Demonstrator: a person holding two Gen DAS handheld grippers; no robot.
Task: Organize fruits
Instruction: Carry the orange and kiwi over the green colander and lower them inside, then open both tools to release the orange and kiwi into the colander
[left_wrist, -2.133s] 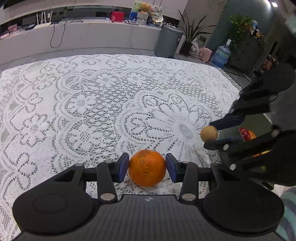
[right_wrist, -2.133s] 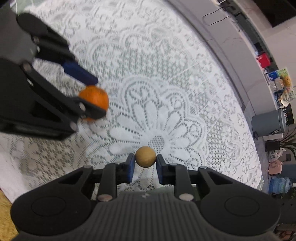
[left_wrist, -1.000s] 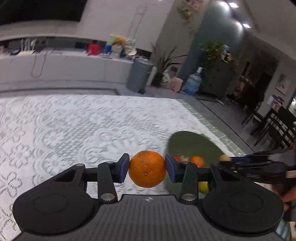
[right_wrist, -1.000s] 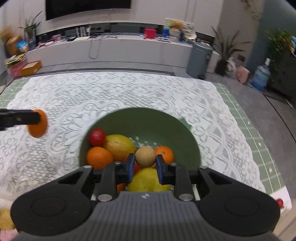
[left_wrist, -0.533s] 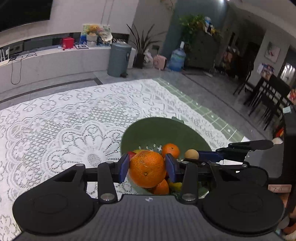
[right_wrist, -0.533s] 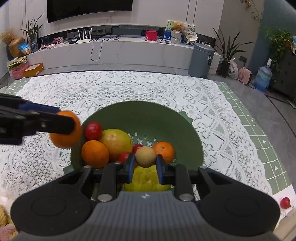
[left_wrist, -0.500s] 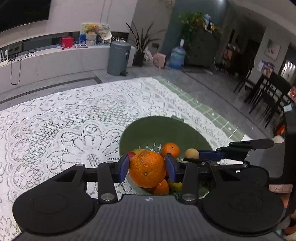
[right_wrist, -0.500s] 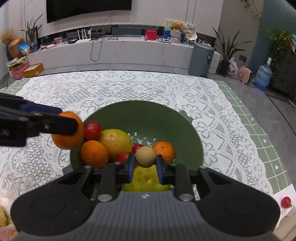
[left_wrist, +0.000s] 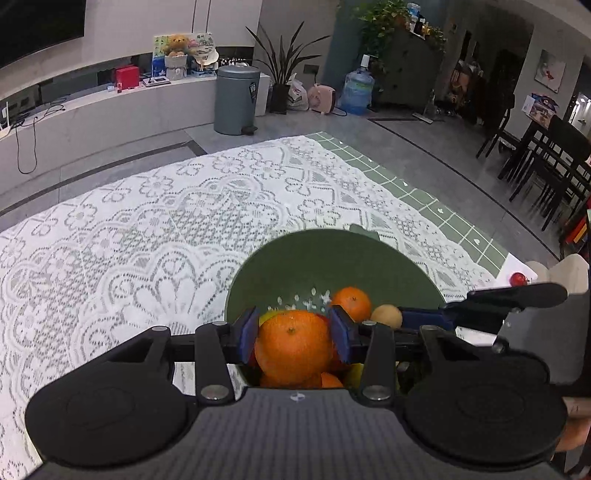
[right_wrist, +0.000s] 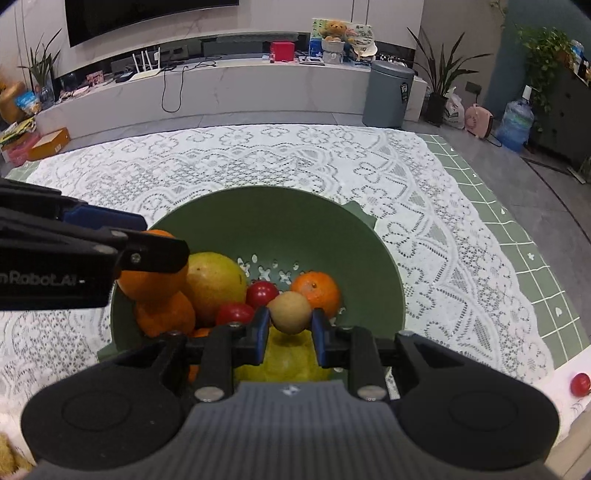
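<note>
- We find the left gripper clamped on an orange, the right gripper on a small tan fruit, both over the green colander.
- Several fruits are binned; one cherry tomato remains outside at 4 o'clock.

three oranges, three small red fruits

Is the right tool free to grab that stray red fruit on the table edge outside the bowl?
Probably not yet: the right tool is shut on a small tan fruit. The red fruit itself lies unobstructed.
</note>
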